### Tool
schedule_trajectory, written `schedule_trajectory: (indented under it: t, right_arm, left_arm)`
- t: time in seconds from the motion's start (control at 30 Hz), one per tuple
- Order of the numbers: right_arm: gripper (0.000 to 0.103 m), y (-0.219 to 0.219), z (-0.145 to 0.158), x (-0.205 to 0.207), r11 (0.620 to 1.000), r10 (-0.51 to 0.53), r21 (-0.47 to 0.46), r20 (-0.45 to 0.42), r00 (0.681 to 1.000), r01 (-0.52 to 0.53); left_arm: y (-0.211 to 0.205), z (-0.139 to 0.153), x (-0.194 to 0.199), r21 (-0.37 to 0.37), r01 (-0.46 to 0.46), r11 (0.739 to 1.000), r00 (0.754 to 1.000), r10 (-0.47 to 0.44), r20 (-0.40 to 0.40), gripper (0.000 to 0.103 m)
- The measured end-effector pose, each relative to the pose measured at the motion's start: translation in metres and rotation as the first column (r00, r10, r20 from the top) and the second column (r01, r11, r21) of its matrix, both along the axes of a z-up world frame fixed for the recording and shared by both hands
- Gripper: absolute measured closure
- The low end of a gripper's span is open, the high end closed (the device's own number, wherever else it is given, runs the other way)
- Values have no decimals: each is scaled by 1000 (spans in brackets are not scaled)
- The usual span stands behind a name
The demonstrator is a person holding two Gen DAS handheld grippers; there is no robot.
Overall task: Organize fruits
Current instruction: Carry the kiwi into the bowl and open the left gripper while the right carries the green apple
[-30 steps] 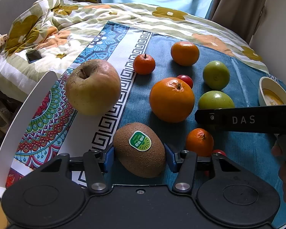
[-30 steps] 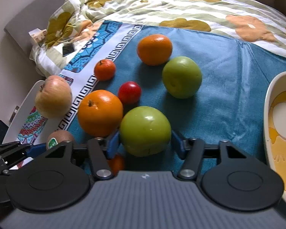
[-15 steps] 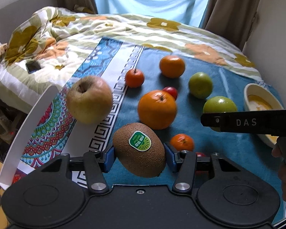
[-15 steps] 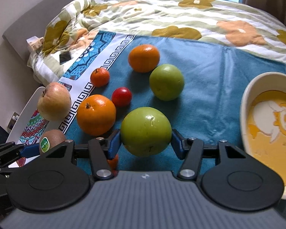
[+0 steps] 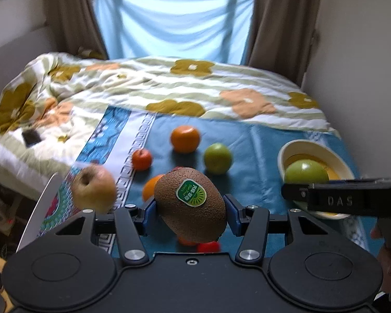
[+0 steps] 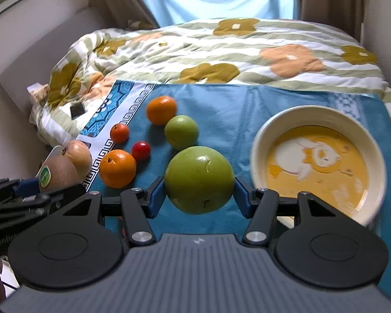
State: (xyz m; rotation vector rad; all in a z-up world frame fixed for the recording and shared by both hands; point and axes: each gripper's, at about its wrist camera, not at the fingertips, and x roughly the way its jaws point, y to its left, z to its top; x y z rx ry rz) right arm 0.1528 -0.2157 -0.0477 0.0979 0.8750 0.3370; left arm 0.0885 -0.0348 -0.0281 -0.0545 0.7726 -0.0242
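Note:
My left gripper (image 5: 189,212) is shut on a brown kiwi (image 5: 190,204) with a green sticker and holds it above the blue cloth (image 5: 250,140). My right gripper (image 6: 199,195) is shut on a green apple (image 6: 199,180), lifted just left of the cream bowl (image 6: 318,114). That apple (image 5: 306,172) and the bowl (image 5: 312,147) also show in the left wrist view. On the cloth lie a yellow-red apple (image 5: 93,191), oranges (image 6: 117,168) (image 6: 161,109), a small tangerine (image 6: 119,133), a red tomato (image 6: 140,150) and a second green apple (image 6: 181,131).
A flowered quilt (image 6: 221,52) covers the bed behind the cloth. A white tray edge (image 5: 36,208) stands at the left. A dark phone (image 5: 31,137) lies on the quilt. Small red and orange fruits (image 5: 207,246) lie below the kiwi. Walls close both sides.
Both grippers have lifted with their fruits and tilted up. The right gripper has carried the green apple toward the bowl. The fruits on the cloth have not moved.

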Motion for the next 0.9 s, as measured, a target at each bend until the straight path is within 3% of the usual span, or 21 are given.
schedule_trajectory:
  t: [0.43,0.9]
  right_arm:
    - [32,-76,13,-22,980,-199,-18,23,980,199]
    - [32,-150,-7,8,897,-441,-41,-32,897,440]
  left_arm:
    - [-58,8,31,-23,182,983,983,-182,35,46]
    - [-140,-18,119,-3,423,906,906,-423,-30,46]
